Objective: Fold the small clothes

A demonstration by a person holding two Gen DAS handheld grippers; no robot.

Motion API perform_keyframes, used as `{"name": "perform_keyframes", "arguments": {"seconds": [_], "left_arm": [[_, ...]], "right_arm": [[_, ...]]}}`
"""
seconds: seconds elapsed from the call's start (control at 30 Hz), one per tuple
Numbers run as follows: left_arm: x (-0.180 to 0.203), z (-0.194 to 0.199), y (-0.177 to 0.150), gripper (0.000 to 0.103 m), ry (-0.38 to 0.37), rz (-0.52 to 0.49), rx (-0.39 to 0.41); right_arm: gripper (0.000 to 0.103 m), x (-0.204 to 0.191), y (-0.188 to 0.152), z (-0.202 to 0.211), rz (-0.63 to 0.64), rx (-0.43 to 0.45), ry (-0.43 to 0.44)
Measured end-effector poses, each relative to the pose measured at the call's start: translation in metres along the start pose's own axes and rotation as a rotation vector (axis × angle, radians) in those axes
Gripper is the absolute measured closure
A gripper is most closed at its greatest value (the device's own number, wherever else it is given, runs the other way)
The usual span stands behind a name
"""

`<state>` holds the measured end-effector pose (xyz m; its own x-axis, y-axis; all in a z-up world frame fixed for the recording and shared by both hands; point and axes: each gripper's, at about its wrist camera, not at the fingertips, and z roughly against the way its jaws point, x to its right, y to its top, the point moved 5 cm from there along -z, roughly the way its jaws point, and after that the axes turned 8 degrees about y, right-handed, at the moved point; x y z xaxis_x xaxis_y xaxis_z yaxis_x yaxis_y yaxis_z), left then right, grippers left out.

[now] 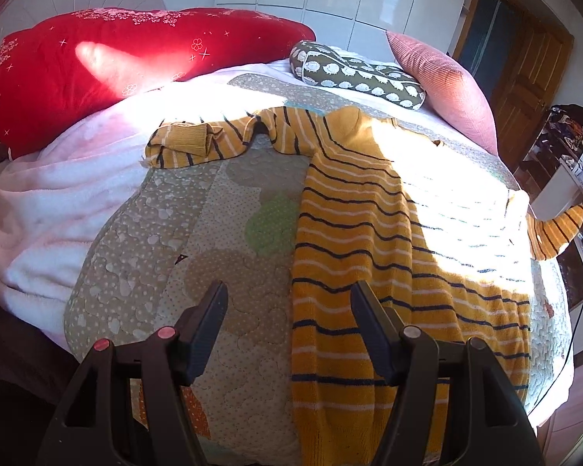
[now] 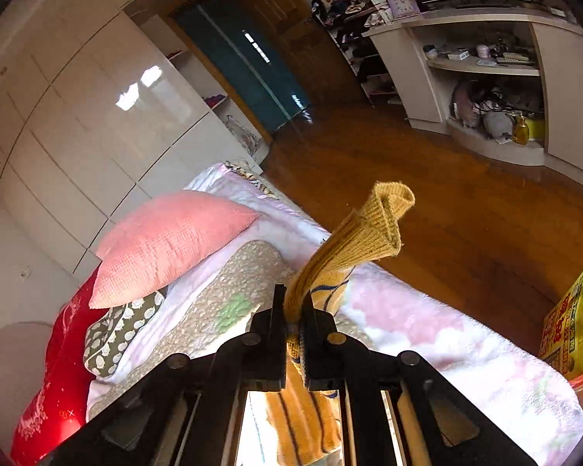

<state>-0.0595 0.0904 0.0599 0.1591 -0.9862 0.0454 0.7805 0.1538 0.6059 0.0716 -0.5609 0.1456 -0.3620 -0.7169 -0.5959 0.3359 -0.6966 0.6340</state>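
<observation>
A yellow sweater (image 1: 373, 240) with navy and white stripes lies spread on the quilt (image 1: 213, 233). Its left sleeve (image 1: 198, 143) is bent across the top left. Its right sleeve (image 1: 555, 233) is lifted off the bed's right edge. My left gripper (image 1: 289, 295) is open and empty, low over the sweater's lower left edge. My right gripper (image 2: 293, 303) is shut on the right sleeve; the ribbed cuff (image 2: 377, 225) sticks up beyond the fingers.
A red pillow (image 1: 128, 62), a green patterned bolster (image 1: 357, 73) and a pink cushion (image 1: 443, 85) lie at the head of the bed. A white-pink blanket (image 1: 50, 194) lies at left. Wooden floor (image 2: 447, 194), shelves (image 2: 486, 77) and a yellow bag (image 2: 571, 326) lie beyond the bed's edge.
</observation>
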Motion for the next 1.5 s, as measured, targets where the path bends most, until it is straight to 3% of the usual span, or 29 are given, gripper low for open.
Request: {"name": "perform_keyframes", "arguments": {"seconds": [0.2,0.37,0.57,0.8,1.0,1.07,1.1,1.27,1.4,1.5], "left_arm": [[-0.020,0.002,-0.001,0.038,-0.001,0.030,0.015],[-0.041,-0.001,-0.003,0.038,-0.019,0.074,0.008],[-0.064,-0.006,-0.004,0.037,-0.019,0.123,0.011],[-0.079,-0.023,-0.005,0.036,-0.014,0.151,-0.010],[-0.083,-0.032,-0.005,0.036,-0.039,0.189,-0.030],[-0.083,-0.032,-0.004,0.036,-0.040,0.193,-0.028],[-0.083,-0.031,-0.004,0.036,-0.040,0.195,-0.026],[-0.085,-0.031,-0.001,0.035,-0.041,0.203,-0.019],[-0.087,-0.038,0.009,0.034,-0.063,0.239,-0.028],[-0.093,-0.044,0.022,0.034,-0.083,0.293,-0.030]], "right_arm": [[0.097,-0.134,-0.079,-0.049,0.163,-0.200,0.213],[0.097,-0.223,-0.176,-0.103,0.340,-0.371,0.252],[0.097,-0.277,-0.281,-0.155,0.425,-0.523,0.265],[0.097,-0.323,-0.365,-0.175,0.557,-0.662,0.343],[0.091,-0.339,-0.412,-0.178,0.670,-0.769,0.355],[0.071,-0.340,-0.422,-0.176,0.685,-0.805,0.373],[0.054,-0.341,-0.425,-0.173,0.677,-0.824,0.388],[0.052,-0.356,-0.399,-0.138,0.597,-0.801,0.524],[0.052,-0.338,-0.377,-0.137,0.571,-0.787,0.455],[0.052,-0.304,-0.379,-0.159,0.560,-0.813,0.297]]}}
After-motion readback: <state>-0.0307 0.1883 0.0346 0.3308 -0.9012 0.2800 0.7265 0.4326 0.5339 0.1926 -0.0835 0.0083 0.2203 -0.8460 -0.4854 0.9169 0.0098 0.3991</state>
